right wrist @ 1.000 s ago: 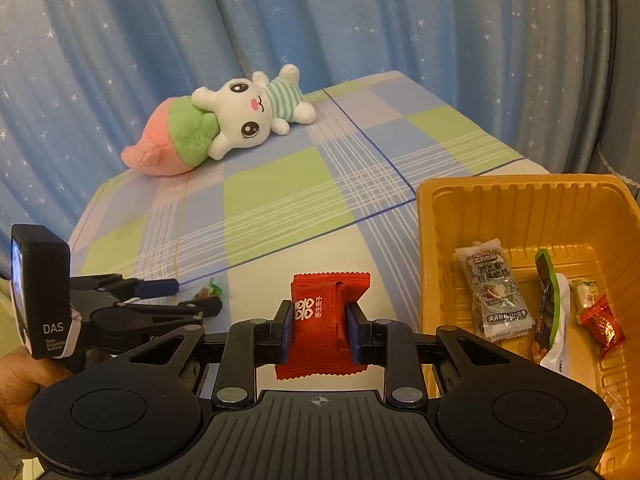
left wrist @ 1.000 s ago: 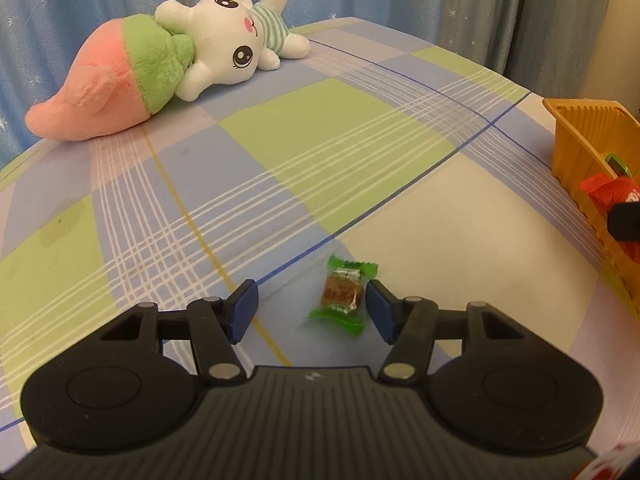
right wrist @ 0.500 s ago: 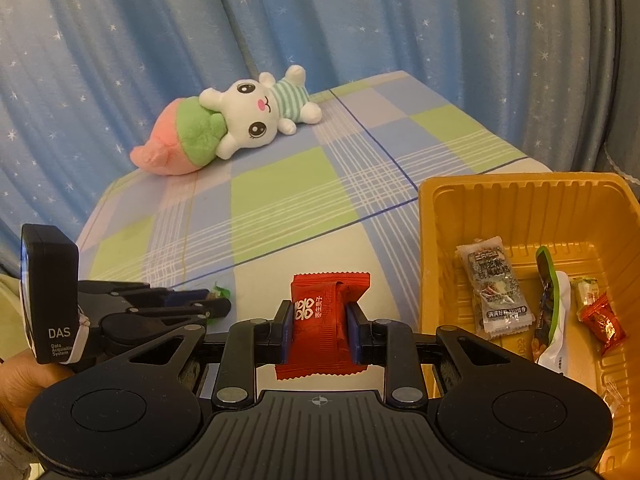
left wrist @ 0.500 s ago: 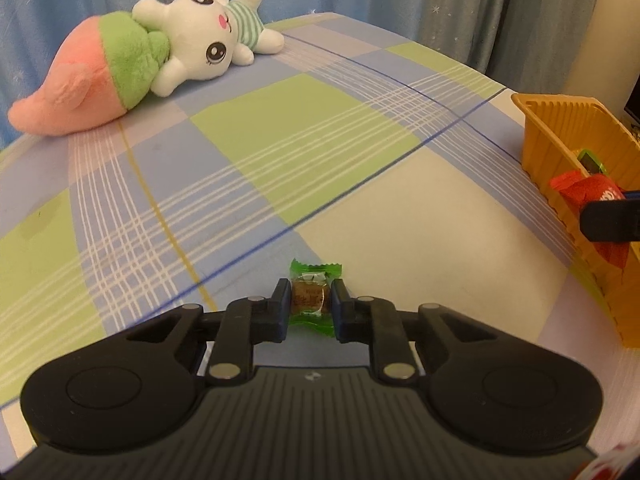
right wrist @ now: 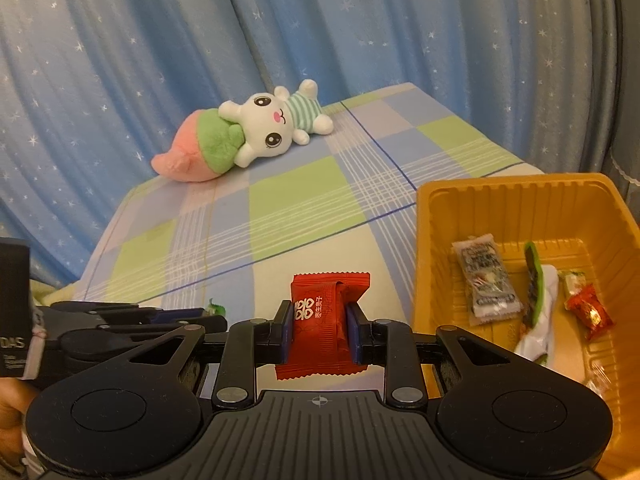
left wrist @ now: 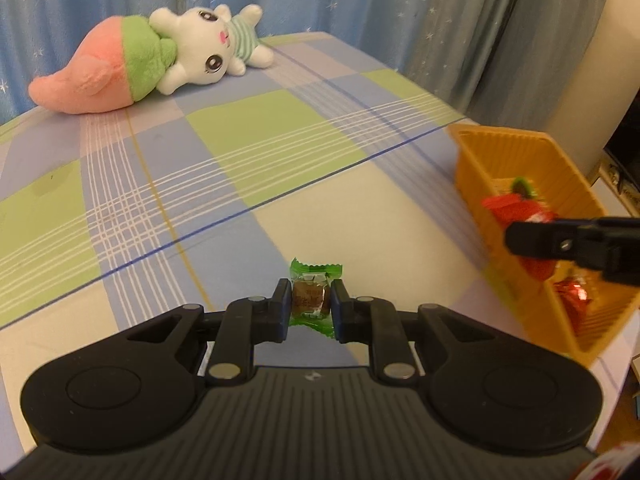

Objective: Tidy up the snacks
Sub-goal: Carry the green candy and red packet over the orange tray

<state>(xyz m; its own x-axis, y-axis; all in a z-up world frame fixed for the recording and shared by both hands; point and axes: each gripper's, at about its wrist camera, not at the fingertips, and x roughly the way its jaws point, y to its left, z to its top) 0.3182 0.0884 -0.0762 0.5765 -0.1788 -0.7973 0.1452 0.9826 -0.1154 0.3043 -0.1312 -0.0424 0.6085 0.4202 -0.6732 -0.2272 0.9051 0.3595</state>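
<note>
The left gripper [left wrist: 310, 307] pinches a green-wrapped candy [left wrist: 311, 300] above the checked tablecloth [left wrist: 248, 152]. The right gripper [right wrist: 319, 330] clamps a red snack packet [right wrist: 326, 322] just beside the orange tray's [right wrist: 520, 188] left rim.

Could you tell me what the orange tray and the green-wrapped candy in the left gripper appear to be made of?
The orange ribbed tray looks like thin moulded plastic with a slight sheen: its walls are ribbed and its rim is rolled. The green-wrapped candy seems wrapped in glossy plastic film, clear in the middle so a brown sweet shows through, with crimped green ends. The left gripper is clamped on it.
</note>
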